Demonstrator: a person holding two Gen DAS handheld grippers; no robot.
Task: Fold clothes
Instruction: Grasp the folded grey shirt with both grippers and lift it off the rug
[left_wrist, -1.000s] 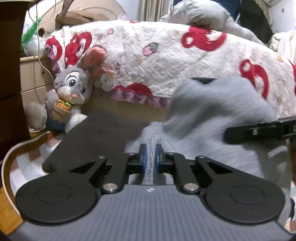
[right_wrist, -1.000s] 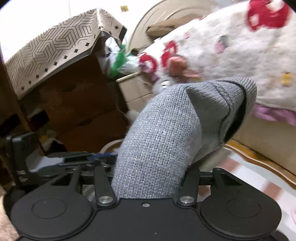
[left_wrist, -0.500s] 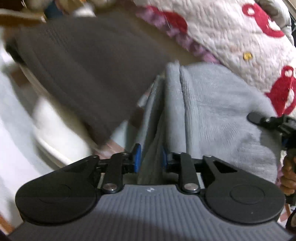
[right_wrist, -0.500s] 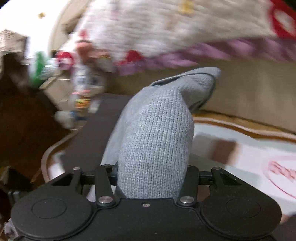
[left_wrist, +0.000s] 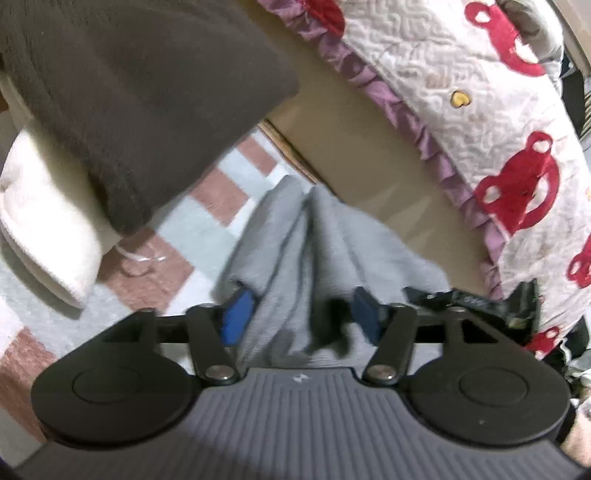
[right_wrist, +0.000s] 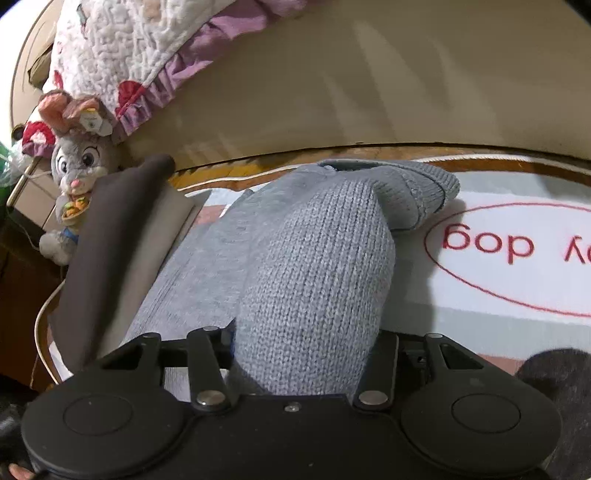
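Opening left gripper (left_wrist: 299, 317) straddles grey sweater (left_wrist: 325, 236) folds.

Black tongs (left_wrist: 301, 317) with blue pads (left_wrist: 236, 317), silver screws (left_wrist: 219, 372) and ribbed grey housing (left_wrist: 295, 417).

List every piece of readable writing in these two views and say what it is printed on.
"dog" in red, upside down, inside the red oval on the white rug.
A cut-off word beside it: only a "y"-like letter shows.
The plush rabbit ear tag: too small to read.
Left wrist view: none.
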